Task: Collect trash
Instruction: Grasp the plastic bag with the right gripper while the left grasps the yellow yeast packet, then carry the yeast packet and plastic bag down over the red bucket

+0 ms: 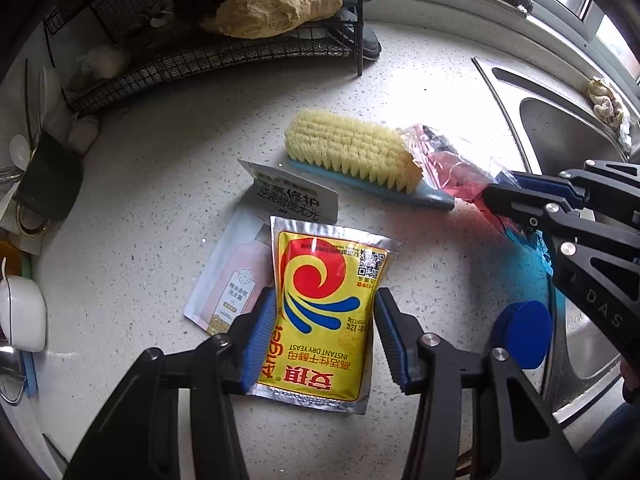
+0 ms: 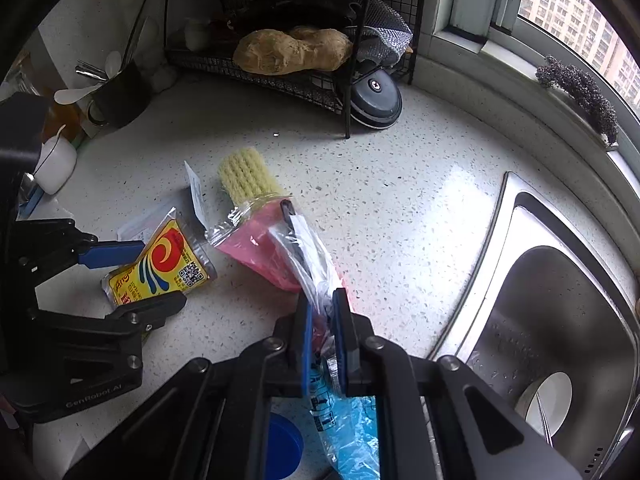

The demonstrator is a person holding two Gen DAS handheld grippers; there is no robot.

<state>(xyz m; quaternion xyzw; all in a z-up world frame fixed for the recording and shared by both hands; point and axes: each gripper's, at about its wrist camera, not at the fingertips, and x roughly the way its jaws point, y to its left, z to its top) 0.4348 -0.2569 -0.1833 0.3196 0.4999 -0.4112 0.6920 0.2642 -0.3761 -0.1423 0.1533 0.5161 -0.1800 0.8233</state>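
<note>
Two grippers are in view on the speckled countertop. Your left gripper has its jaws spread wide, one on each side of the yellow yeast packet, which lies flat on the counter; contact with the pads cannot be confirmed. Your right gripper has its jaws pinched together on the clear plastic bag, whose pink part rests against the scrub brush. A pale sachet lies partly under the yeast packet, a folded card just behind it. A blue lid sits near the sink.
</note>
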